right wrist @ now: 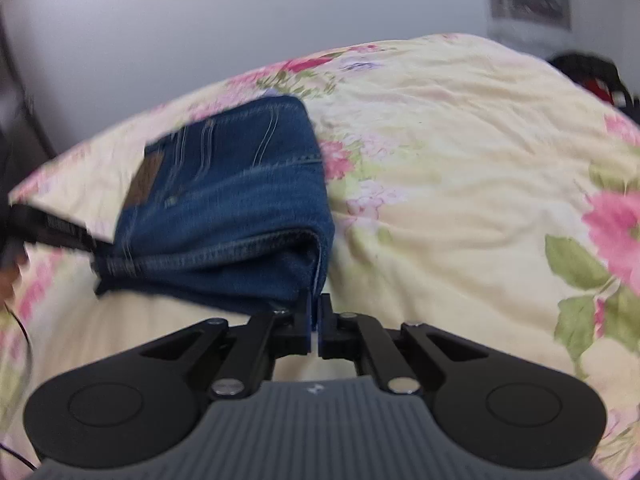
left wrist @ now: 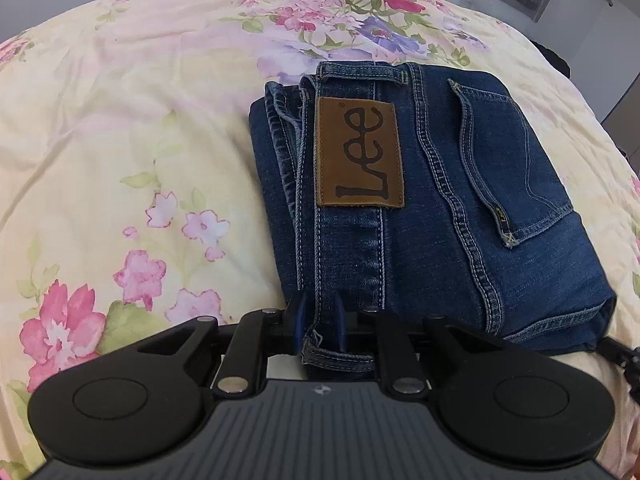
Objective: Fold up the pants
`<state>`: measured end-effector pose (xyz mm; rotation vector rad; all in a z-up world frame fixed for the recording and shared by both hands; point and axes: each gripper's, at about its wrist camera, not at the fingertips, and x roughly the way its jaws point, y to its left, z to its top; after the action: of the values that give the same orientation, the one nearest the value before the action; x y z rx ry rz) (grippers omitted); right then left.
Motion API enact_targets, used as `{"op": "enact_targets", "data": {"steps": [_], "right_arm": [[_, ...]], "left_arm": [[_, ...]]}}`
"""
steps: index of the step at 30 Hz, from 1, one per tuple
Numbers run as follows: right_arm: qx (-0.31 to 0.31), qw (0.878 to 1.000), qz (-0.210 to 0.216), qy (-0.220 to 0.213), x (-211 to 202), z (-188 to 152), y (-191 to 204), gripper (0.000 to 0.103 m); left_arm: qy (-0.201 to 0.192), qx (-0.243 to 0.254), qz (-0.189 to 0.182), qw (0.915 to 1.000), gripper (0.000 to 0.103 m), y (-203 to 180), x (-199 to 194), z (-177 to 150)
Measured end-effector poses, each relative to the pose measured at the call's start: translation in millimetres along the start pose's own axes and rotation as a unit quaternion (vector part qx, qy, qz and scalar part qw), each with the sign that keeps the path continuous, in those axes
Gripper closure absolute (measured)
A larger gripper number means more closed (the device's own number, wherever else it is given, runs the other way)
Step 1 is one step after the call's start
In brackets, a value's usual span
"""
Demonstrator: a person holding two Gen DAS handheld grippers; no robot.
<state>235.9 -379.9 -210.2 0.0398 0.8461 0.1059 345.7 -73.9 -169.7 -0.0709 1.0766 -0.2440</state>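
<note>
Your folded jeans (left wrist: 432, 208) sit as a compact blue bundle on the flowered bedspread (left wrist: 120, 140), filling the centre and right of the left wrist view, the brown leather patch (left wrist: 358, 152) and a back pocket (left wrist: 516, 164) facing up. Your left gripper (left wrist: 320, 326), at the bottom centre of that frame, pinches the waistband (left wrist: 340, 354) at the near edge of the bundle, its blue-padded fingers (left wrist: 299, 320) set on either side of the denim by a belt loop.

In the right wrist view, which is blurred, the jeans lie at centre left and your right gripper (right wrist: 316, 316) sits at the bottom centre, just at the bundle's near right corner. Its fingers (right wrist: 306, 320) are pressed together with only a thin slit between them; no cloth appears caught there, though the blur makes the very tips hard to read.

The folding looks all but finished: the legs are doubled under, the stack is squared, and no loose leg trails across the bed. What seems left is for you to let go of the waistband with the left fingers and, if you wish, neaten the slightly gaping layers at the near right corner.
</note>
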Motion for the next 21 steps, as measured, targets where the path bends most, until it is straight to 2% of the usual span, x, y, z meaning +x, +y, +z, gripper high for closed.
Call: {"op": "enact_targets", "data": {"steps": [1,4,7,9,10,13,14,18,21], "right_arm": [[-0.011,1.000,-0.012,0.015,6,-8,-3,0.103],[0.003,1.000,-0.004,0.012,2,-13,-15,0.103],[-0.006,1.000,-0.007,-0.014,-14,-5,-11,0.103],[-0.042,0.998,-0.026,-0.033,-20,3,1,0.103],[-0.066,0.996,-0.035,-0.045,-21,6,8,0.101],[-0.120,0.989,-0.051,-0.065,-22,17,25,0.083],[-0.133,0.987,-0.054,-0.068,-20,21,30,0.083],[-0.190,0.975,-0.107,-0.052,3,32,49,0.079],[-0.200,0.972,-0.115,-0.035,23,35,50,0.079]], "left_arm": [[-0.001,-0.005,-0.002,1.0000,0.084,1,0,0],[-0.001,-0.002,-0.001,1.0000,0.084,1,0,0],[-0.001,-0.003,0.003,1.0000,0.084,-1,0,0],[-0.002,-0.001,0.006,1.0000,0.084,-2,-1,-1],[-0.003,0.001,0.007,1.0000,0.084,-3,-1,-1],[-0.001,-0.001,0.007,1.0000,0.084,-3,-1,0],[-0.001,-0.002,0.005,1.0000,0.084,-2,-1,0],[-0.003,-0.003,0.000,1.0000,0.084,0,0,-1],[-0.004,-0.002,-0.005,1.0000,0.084,1,-1,-1]]}}
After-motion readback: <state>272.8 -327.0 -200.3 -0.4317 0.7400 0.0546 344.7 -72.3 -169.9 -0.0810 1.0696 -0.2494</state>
